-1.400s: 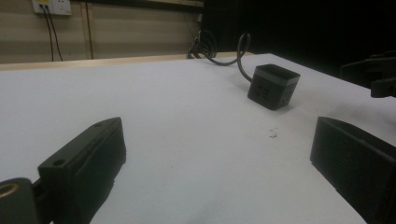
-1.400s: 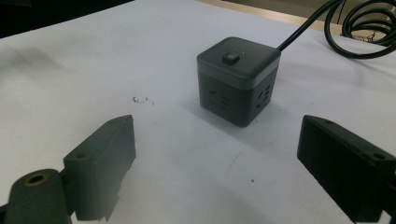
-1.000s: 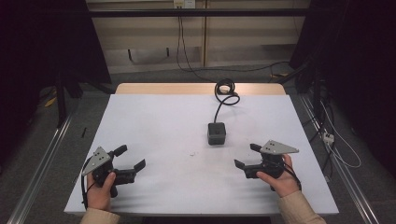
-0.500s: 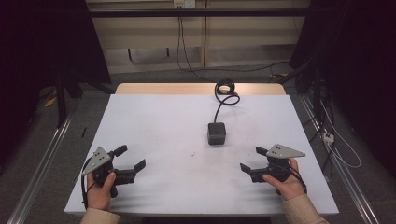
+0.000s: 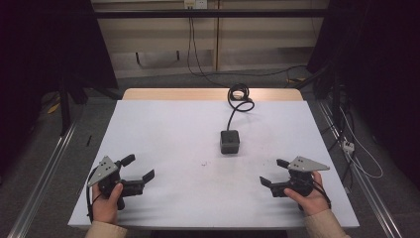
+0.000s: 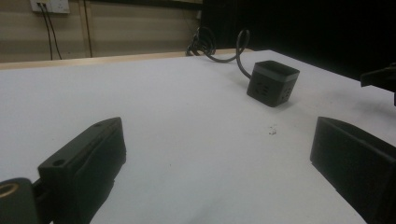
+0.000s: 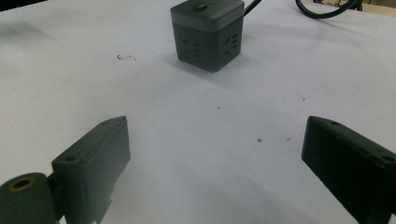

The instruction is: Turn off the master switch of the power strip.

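A dark grey cube power socket [image 5: 230,142] stands on the white table [image 5: 173,129] a little right of centre, its black cable [image 5: 238,101] looping toward the far edge. The cube [image 6: 272,83] also shows in the left gripper view, and close up as the cube [image 7: 207,33] in the right gripper view. My left gripper [image 5: 137,167] sits near the front left, held by a hand, jaws wide apart and empty. My right gripper [image 5: 274,171] rests near the front right, also open with nothing between its jaws. Both grippers stay well short of the cube.
A small dark speck [image 5: 203,163] marks the table in front of the cube. Beyond the table's far wooden edge [image 5: 208,94] run floor cables and a wall socket [image 5: 194,4]. Metal rails [image 5: 39,183] flank the table on the floor.
My right gripper has slid back and to the right, toward the front right corner. The left gripper and the cube have stayed put.
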Demonstrator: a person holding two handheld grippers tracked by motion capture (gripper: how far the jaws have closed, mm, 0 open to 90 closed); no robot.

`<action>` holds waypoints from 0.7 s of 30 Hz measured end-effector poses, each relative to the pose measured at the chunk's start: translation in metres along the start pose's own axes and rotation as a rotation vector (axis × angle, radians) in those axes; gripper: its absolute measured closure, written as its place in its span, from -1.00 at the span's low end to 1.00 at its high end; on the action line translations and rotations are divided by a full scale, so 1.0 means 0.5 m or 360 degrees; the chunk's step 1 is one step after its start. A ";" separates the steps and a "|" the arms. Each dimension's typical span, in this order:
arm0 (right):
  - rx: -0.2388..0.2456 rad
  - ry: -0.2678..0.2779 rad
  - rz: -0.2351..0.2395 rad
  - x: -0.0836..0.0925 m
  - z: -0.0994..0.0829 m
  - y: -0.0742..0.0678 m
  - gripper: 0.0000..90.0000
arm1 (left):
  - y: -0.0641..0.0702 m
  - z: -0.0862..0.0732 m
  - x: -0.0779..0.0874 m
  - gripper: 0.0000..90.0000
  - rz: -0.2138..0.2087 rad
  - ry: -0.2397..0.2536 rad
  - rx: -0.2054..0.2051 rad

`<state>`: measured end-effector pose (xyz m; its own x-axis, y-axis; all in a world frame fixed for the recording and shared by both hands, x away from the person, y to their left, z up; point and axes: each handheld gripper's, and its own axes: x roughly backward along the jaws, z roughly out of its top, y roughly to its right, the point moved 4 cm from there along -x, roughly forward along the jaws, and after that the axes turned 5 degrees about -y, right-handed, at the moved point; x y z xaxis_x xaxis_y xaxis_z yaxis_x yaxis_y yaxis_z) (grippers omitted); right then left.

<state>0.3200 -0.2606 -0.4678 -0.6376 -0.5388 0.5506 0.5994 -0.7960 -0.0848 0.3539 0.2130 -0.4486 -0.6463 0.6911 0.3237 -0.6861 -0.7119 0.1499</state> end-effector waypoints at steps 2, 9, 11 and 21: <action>0.0000 -0.0002 -0.0007 0.002 -0.003 0.001 -0.83 | 0.001 0.000 0.000 -0.93 0.0002 -0.0001 0.0001; -0.0003 -0.0012 -0.0012 0.007 -0.010 0.003 -0.82 | 0.001 -0.001 -0.001 -0.93 0.0000 -0.0003 0.0001; -0.0004 -0.0011 -0.0013 0.009 -0.012 0.003 -0.82 | 0.001 -0.001 -0.001 -0.93 0.0001 -0.0003 0.0001; -0.0014 -0.0030 -0.0016 0.016 -0.020 0.004 -0.82 | 0.002 -0.002 -0.003 -0.93 0.0000 -0.0011 0.0001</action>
<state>0.3114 -0.2691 -0.4719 -0.6343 -0.5256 0.5670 0.5887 -0.8037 -0.0864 0.3538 0.2115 -0.4496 -0.6440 0.6901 0.3303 -0.6859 -0.7120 0.1502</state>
